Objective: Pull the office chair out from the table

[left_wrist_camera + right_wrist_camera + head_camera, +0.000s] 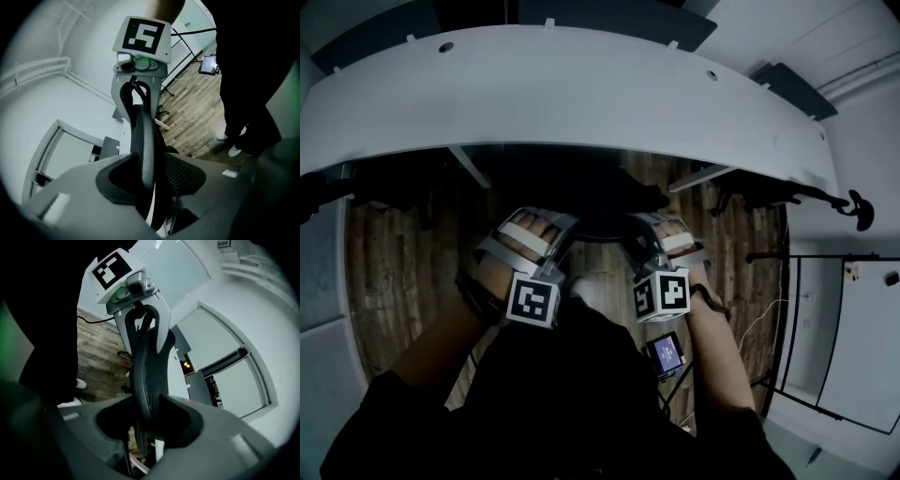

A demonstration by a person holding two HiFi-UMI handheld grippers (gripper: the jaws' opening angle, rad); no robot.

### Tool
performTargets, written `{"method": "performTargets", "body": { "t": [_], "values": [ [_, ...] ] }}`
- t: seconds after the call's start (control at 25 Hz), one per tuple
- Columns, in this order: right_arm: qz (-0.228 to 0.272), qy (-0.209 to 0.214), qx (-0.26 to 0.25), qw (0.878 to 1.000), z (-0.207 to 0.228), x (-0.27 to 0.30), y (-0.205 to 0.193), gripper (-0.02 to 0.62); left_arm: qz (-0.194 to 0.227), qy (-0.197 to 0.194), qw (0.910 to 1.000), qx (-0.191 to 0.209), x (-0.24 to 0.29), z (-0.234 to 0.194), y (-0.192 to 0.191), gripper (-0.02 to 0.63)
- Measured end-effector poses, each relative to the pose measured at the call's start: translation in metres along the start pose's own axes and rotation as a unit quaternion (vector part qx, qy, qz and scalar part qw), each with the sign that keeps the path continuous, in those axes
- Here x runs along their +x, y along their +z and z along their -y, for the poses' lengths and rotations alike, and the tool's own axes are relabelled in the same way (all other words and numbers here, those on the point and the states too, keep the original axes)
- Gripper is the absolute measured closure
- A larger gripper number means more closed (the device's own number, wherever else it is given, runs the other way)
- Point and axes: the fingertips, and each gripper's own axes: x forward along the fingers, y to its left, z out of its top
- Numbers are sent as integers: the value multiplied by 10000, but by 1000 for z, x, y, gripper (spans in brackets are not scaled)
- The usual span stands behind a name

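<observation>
Office chair (pixel 609 202): it stands tucked in at the white curved table (pixel 581 94). Its dark seat lies under the table's near edge and its backrest is turned towards you, between the table and your body. You have both tools on the top of the backrest. Your left gripper (pixel 149 180) is clamped on the backrest rim (pixel 140 136): in the left gripper view the black rim runs upright through the gap and fills it, with the mesh of the back just beside it on the right. Your right gripper (pixel 150 420) is likewise closed on the same rim, which passes between its jaws and lies against them in the right gripper view. Each gripper view shows the other gripper further along the rim, gripping it in the same way, with its marker cube (pixel 143 37) above. In the head view the two grippers sit near each other, side by side, both pointing towards the table. The floor (pixel 394 253) is wood plank, and your white shoes (pixel 234 151) stand on it behind the chair. A small lit screen (pixel 667 353) shows near your right forearm.
</observation>
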Motion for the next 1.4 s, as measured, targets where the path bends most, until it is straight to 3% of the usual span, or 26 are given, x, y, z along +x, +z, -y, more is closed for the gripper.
{"method": "performTargets", "body": {
  "t": [0.12,0.16,0.48,0.64,1.4],
  "values": [
    [-90,191,79,9997,-6,-5,-12,436,106,32,9999,-40,2,2,15,452],
    [-95,208,107,9997,-7,-8,-16,433,132,42,9999,-46,3,2,21,495],
    [201,265,191,9993,-27,-40,-48,426,66,-62,9999,-141,10,17,70,495],
    [326,228,149,9991,-40,-60,-68,426,48,131,9998,-151,11,20,100,495],
    [1058,80,43,9943,-134,-174,-95,425,-275,251,9974,-620,-29,93,216,485]
  ]
}}
